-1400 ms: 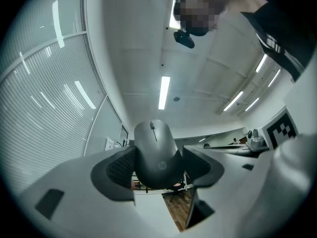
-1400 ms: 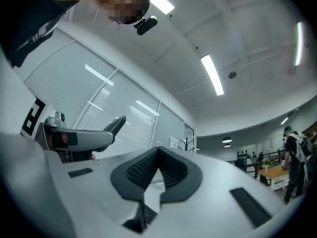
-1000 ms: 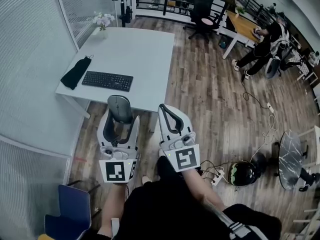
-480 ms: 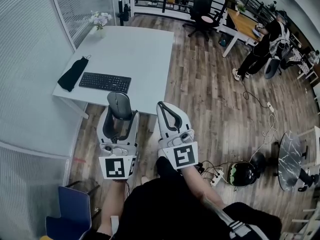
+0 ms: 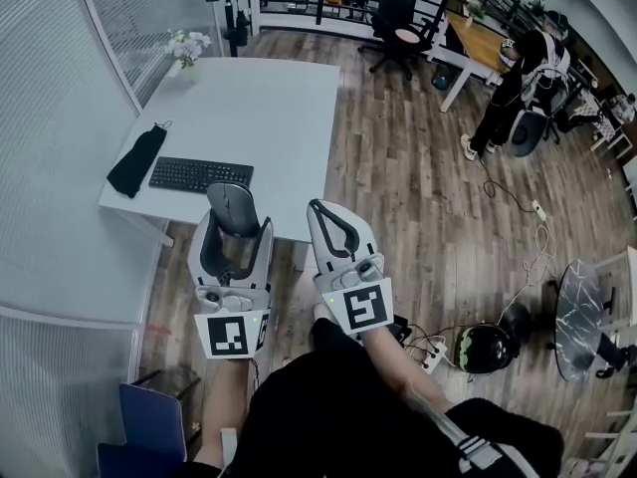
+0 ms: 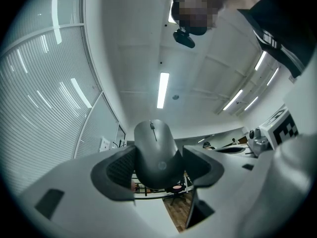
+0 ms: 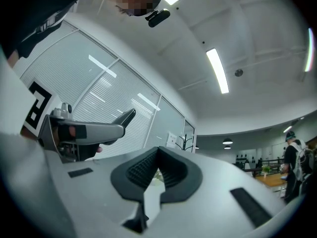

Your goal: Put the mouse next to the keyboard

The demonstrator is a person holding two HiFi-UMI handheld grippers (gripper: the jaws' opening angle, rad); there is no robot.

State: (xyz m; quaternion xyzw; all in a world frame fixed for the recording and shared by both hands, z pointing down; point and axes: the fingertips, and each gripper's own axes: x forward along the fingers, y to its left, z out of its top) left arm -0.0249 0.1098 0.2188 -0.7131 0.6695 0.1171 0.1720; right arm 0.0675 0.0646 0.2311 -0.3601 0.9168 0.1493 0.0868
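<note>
My left gripper (image 5: pixel 234 229) is shut on a dark grey mouse (image 5: pixel 231 208), held off the near edge of the white table (image 5: pixel 269 108). In the left gripper view the mouse (image 6: pixel 156 152) stands between the black pads (image 6: pixel 119 170), tilted upward toward the ceiling. A black keyboard (image 5: pixel 200 174) lies on the table's near left part, ahead and left of the mouse. My right gripper (image 5: pixel 334 223) is beside the left one, shut with nothing in it; its pads (image 7: pixel 148 170) meet in the right gripper view.
A black cloth (image 5: pixel 136 160) lies left of the keyboard. A small vase of flowers (image 5: pixel 181 48) stands at the table's far left corner. Wood floor (image 5: pixel 418 187) spreads to the right, with a person (image 5: pixel 518 78), desks, chairs and cables (image 5: pixel 518 207) farther off.
The view has shifted so the table and keyboard sit slightly farther left and up. Both grippers hold the same pose, the mouse still gripped.
</note>
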